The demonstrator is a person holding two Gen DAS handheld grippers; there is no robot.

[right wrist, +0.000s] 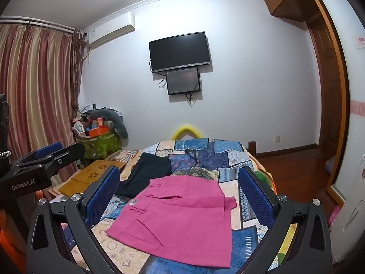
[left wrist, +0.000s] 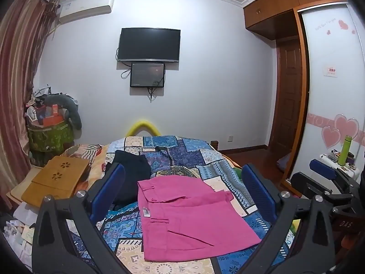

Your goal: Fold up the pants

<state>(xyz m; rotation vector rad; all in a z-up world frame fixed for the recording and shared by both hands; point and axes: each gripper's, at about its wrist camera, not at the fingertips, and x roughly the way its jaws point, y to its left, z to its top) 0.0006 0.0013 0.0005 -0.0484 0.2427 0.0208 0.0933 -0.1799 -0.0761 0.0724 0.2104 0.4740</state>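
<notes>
Pink pants [left wrist: 191, 214] [right wrist: 180, 219] lie folded into a flat rectangle on the patterned patchwork bedspread [left wrist: 173, 157] [right wrist: 205, 157], waistband and label toward the left. My left gripper [left wrist: 184, 189] hovers above and in front of them, jaws wide open, nothing between the blue pads [left wrist: 114, 189]. My right gripper [right wrist: 180, 191] is held the same way, open and empty over the pants. A dark folded garment [left wrist: 132, 175] [right wrist: 146, 173] lies just beyond the pink pants on the left. The right gripper's body [left wrist: 326, 182] shows at the right edge of the left wrist view.
A wooden lap desk [left wrist: 57, 178] [right wrist: 91, 175] rests at the bed's left side. A cluttered green bin [left wrist: 50, 134] stands by the striped curtain [right wrist: 34, 86]. A TV [left wrist: 148, 44] hangs on the far wall. A wardrobe with a green bottle [left wrist: 345, 149] is at right.
</notes>
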